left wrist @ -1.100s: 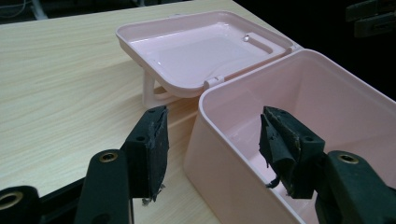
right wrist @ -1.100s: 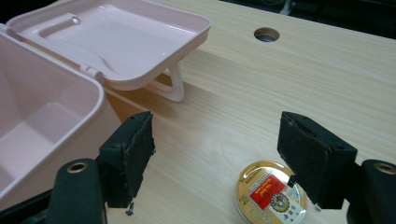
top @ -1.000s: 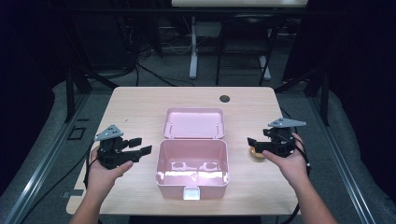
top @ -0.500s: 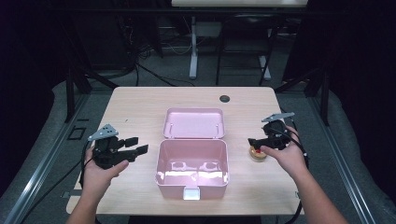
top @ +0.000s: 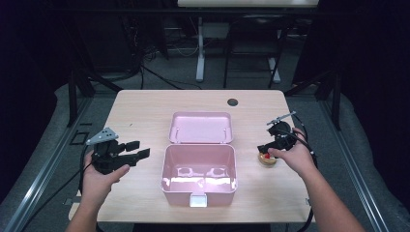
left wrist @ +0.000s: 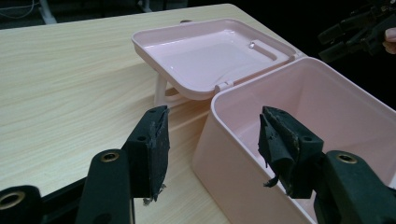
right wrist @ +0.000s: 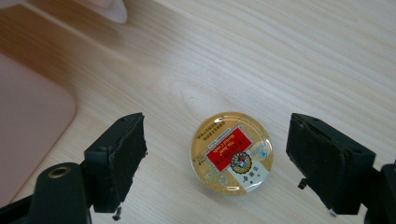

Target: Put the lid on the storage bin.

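The box [top: 198,175] is sitting at the table's [top: 145,106] centre, its lid [top: 201,127] lying open flat at its 12 o'clock, together blocking the middle. At the box's 3 o'clock the tin [right wrist: 231,152] is lying alone on bare wood, with room showing on both sides between it and the right gripper's [right wrist: 215,163] wide-spread jaws, which have just been opening. At 9 o'clock the left gripper [left wrist: 212,140] is hanging with parted jaws, the box wall rising just ahead of it. The far table strip is lying open, but for a small dark hole [top: 232,102].
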